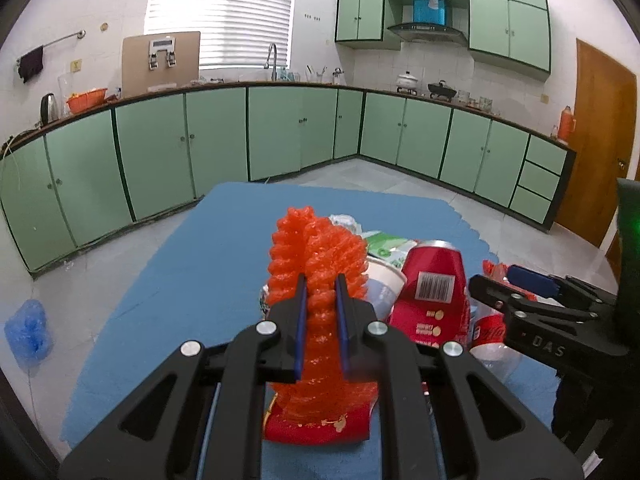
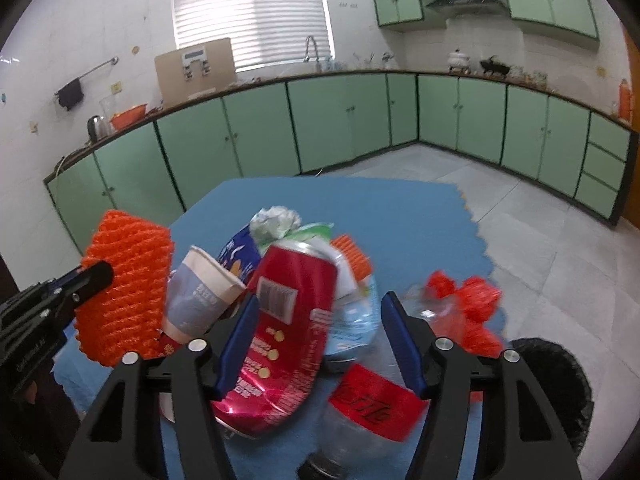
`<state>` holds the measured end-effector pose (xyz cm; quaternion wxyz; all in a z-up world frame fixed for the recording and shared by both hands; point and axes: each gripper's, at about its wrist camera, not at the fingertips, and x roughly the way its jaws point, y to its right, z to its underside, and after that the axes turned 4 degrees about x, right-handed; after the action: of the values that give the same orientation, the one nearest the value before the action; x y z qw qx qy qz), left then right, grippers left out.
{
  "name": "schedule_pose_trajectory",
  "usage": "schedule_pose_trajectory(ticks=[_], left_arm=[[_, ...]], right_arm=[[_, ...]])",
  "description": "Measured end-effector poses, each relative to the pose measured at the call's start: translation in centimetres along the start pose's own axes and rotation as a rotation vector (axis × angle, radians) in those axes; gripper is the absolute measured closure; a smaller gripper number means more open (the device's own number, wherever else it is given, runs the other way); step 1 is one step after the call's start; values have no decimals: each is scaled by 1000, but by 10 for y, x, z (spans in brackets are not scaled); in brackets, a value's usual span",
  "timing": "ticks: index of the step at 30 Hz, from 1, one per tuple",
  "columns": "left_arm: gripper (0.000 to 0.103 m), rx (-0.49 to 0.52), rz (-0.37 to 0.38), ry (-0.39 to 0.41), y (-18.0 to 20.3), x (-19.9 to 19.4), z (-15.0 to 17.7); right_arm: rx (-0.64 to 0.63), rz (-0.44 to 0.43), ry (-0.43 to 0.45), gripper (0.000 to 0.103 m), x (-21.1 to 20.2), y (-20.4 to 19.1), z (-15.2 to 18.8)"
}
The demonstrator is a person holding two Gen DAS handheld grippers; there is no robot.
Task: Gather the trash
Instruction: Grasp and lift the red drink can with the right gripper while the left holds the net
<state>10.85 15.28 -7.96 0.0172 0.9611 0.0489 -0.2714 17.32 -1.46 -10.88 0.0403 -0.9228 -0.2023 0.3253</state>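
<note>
My left gripper (image 1: 322, 294) is shut on an orange foam fruit net (image 1: 316, 256), held upright above the blue mat (image 1: 180, 280). The net also shows at the left of the right wrist view (image 2: 124, 292). My right gripper (image 2: 320, 328) is open over a trash pile: its fingers straddle a crushed red can (image 2: 284, 332) and a clear bottle with a red label (image 2: 372, 404). A paper cup (image 2: 196, 300), a crumpled water bottle (image 2: 352, 320), a blue wrapper (image 2: 240, 256) and a crumpled white wad (image 2: 276, 220) lie in the pile. The right gripper shows in the left wrist view (image 1: 516, 280).
A black bin (image 2: 560, 392) stands at the lower right beside the mat. Orange net scraps (image 2: 468, 308) lie right of my right gripper. Green cabinets (image 1: 220, 140) line the far walls. A blue bag (image 1: 28, 332) lies on the floor at left.
</note>
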Motion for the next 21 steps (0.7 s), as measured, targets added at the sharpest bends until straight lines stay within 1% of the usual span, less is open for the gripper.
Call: schedule_pose_trajectory(ticks=[2, 7, 13, 18, 21], left_arm=[[92, -10, 4, -6, -3, 4, 2], [92, -25, 6, -12, -8, 11, 6], [92, -35, 3, -15, -11, 16, 5], [92, -28, 1, -12, -10, 19, 4], [92, -26, 1, -13, -9, 21, 4]], right_arm=[[-4, 8, -12, 42, 6, 0, 1], [8, -10, -49, 42, 22, 1, 2], [25, -52, -95, 43, 36, 4, 0], [24, -78, -118, 45, 42, 0, 1], [13, -80, -119, 45, 43, -2, 1]])
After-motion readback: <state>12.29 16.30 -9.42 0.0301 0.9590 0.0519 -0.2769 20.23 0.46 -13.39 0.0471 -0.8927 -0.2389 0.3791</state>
